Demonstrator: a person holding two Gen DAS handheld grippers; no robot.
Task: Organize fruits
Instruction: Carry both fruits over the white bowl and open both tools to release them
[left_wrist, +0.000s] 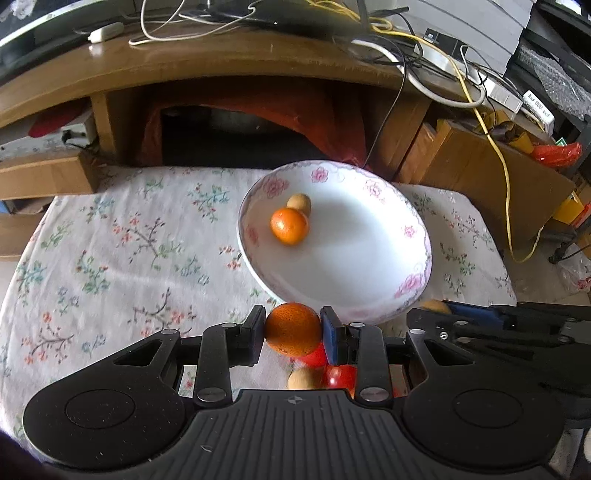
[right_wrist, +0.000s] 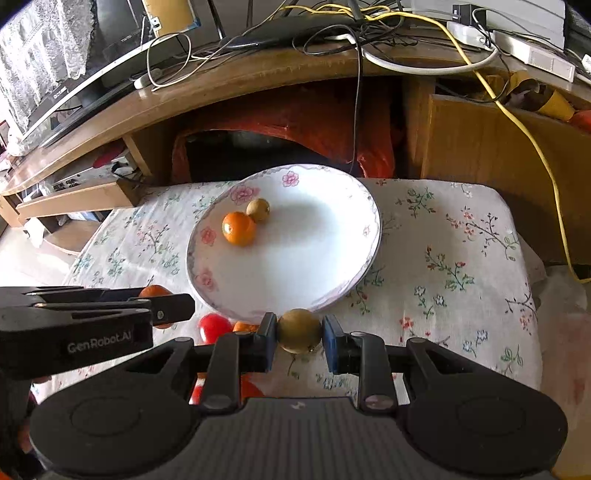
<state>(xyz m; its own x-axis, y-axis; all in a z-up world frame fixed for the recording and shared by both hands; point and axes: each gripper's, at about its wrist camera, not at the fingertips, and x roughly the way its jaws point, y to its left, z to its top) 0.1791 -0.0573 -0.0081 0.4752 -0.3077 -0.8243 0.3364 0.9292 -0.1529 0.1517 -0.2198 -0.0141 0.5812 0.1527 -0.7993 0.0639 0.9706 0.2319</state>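
Observation:
A white floral bowl (left_wrist: 369, 295) (right_wrist: 332, 280) stands on the flowered tablecloth; inside it lie a mandarin (left_wrist: 289, 225) (right_wrist: 238, 228) and a small tan fruit (left_wrist: 299, 202) (right_wrist: 258, 209). My left gripper (left_wrist: 293, 330) is shut on an orange mandarin (left_wrist: 291, 328) just in front of the bowl's near rim. My right gripper (right_wrist: 299, 332) is shut on a tan round fruit (right_wrist: 298, 330) at the bowl's near edge. Loose on the cloth below the grippers lie red tomatoes (left_wrist: 338, 374) (right_wrist: 214, 326) and another tan fruit (left_wrist: 300, 378).
A wooden desk (left_wrist: 221, 62) with tangled cables (left_wrist: 461, 81) rises behind the table. Cardboard boxes (left_wrist: 480, 166) stand at the right, a red cloth (right_wrist: 288, 125) hangs under the desk. The flowered tablecloth (left_wrist: 129, 240) stretches to the left of the bowl.

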